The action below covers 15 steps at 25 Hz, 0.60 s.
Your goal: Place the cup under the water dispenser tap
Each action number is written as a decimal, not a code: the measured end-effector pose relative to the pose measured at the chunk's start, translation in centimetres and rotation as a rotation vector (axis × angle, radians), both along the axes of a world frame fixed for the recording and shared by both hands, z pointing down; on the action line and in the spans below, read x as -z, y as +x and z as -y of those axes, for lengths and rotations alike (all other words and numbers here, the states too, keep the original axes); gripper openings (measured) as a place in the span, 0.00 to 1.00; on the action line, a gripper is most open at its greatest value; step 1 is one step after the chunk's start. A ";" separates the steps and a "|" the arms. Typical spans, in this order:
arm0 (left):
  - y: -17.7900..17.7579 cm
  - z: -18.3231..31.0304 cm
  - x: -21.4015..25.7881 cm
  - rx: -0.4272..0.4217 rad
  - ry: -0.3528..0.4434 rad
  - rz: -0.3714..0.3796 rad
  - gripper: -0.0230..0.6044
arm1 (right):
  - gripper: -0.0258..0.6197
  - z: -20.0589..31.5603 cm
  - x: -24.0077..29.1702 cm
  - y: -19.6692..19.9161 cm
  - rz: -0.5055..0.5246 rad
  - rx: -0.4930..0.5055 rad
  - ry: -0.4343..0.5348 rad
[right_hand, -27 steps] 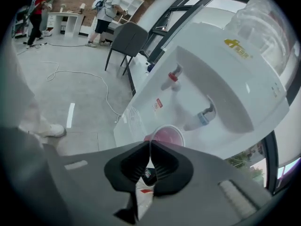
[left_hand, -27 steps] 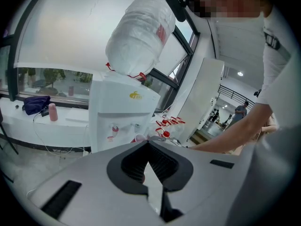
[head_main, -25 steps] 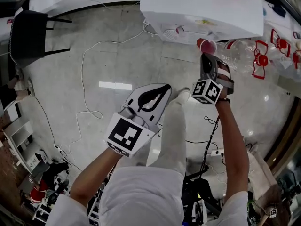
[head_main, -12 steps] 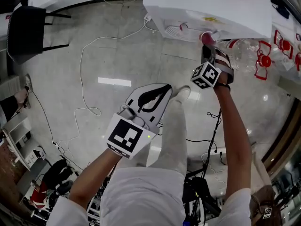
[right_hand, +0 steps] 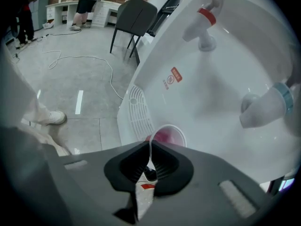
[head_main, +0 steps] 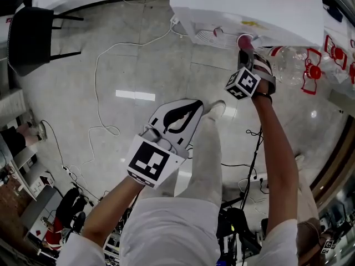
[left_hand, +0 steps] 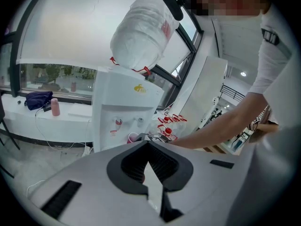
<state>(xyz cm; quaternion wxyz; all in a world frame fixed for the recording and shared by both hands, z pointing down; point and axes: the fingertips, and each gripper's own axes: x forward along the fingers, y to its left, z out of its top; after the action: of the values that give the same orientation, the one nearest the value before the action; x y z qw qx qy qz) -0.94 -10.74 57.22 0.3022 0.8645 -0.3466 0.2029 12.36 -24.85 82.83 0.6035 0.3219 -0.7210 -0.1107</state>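
Right gripper view: right claw [right_hand: 149, 155] tight on cup [right_hand: 167, 136] rim, left claw [left_hand: 149, 160] pressed together.

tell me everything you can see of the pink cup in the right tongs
The small round pink cup looks like thin plastic, pink inside with a pale rim, its open mouth showing. The right tongs are shut on its near wall, one jaw inside, one outside. It is held in the front recess of the white water dispenser, beside the slotted drip grille. Whether its base rests on anything, or lines up under a tap, cannot be told.
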 end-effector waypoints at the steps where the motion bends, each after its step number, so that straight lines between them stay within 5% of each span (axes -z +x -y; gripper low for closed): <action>1: 0.0 0.1 0.0 0.000 0.007 -0.001 0.04 | 0.08 0.1 0.0 0.0 -0.001 -0.006 0.002; 15: -0.2 -0.3 0.8 -0.013 -0.001 -0.009 0.04 | 0.19 -0.3 2.0 0.0 0.030 -0.049 0.031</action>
<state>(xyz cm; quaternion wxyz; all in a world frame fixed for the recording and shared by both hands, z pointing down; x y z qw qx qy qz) -1.18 -10.43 56.38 0.3029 0.8675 -0.3395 0.2011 12.37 -24.56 80.81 0.5901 0.3501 -0.7202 -0.1021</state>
